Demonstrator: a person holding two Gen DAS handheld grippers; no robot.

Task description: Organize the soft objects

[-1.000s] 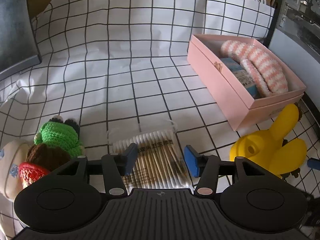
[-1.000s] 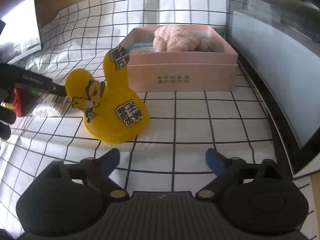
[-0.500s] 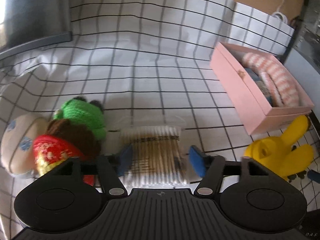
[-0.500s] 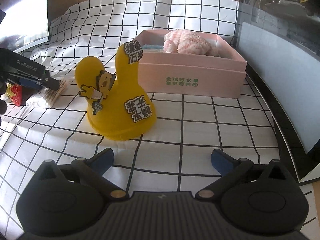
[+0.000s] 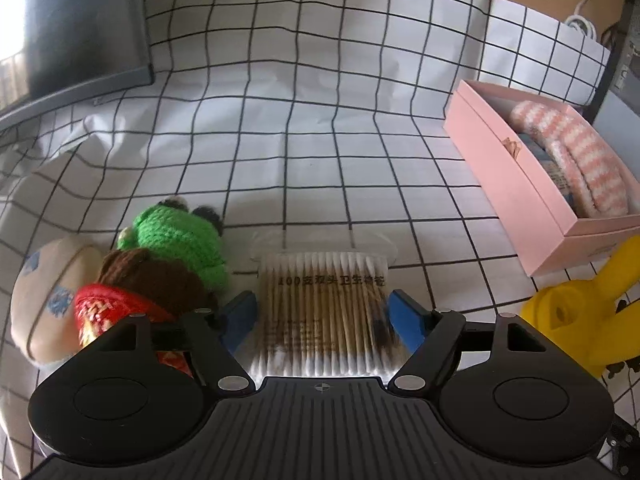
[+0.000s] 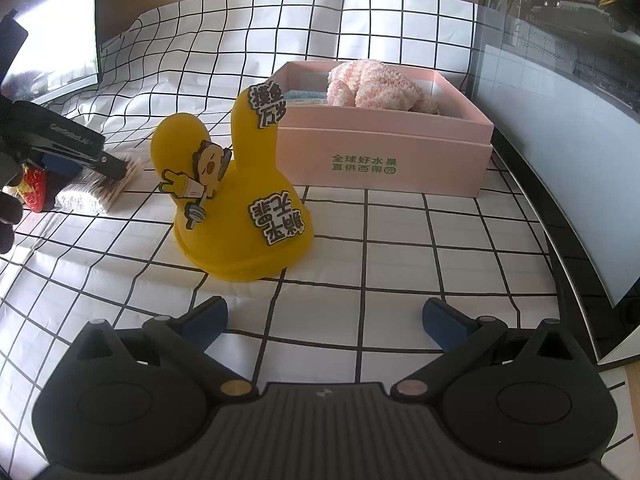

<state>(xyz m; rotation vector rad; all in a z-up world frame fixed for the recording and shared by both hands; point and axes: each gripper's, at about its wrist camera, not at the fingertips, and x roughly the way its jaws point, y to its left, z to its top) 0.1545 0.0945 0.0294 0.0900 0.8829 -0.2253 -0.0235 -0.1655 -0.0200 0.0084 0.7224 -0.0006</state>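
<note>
Trouble could come from the slippery wrap on the pack of cotton swabs [image 5: 323, 312], because the left claw [image 5: 322, 314] sat with one blue finger [image 5: 240, 312] on each side of the pack, spread just wider than it and not yet pinching. If the fingers closed too low or crooked, the thin pack might bend, pop out or slide away on the checked cloth [image 5: 312, 128] over the surface. The finger on the left side was also right beside the brown knitted toy with the red scarf [image 5: 132, 292], so it might catch that toy too. The pack was flat and clear, full of little sticks with white fluffy ends, and it lay right between the fingers, close under the claw. A green knitted toy [image 5: 180, 240] and a pale round cushion [image 5: 44, 300] lay off to the left of it. The pink box [image 5: 516, 184] stood far ahead to the right with a pink and white fuzzy thing [image 5: 572, 160] inside. The right claw [image 6: 324, 320] was wide apart and held nothing. The yellow bunny shape [image 6: 240, 208] stood just ahead of it, a little to the left, and the box was behind that.
</note>
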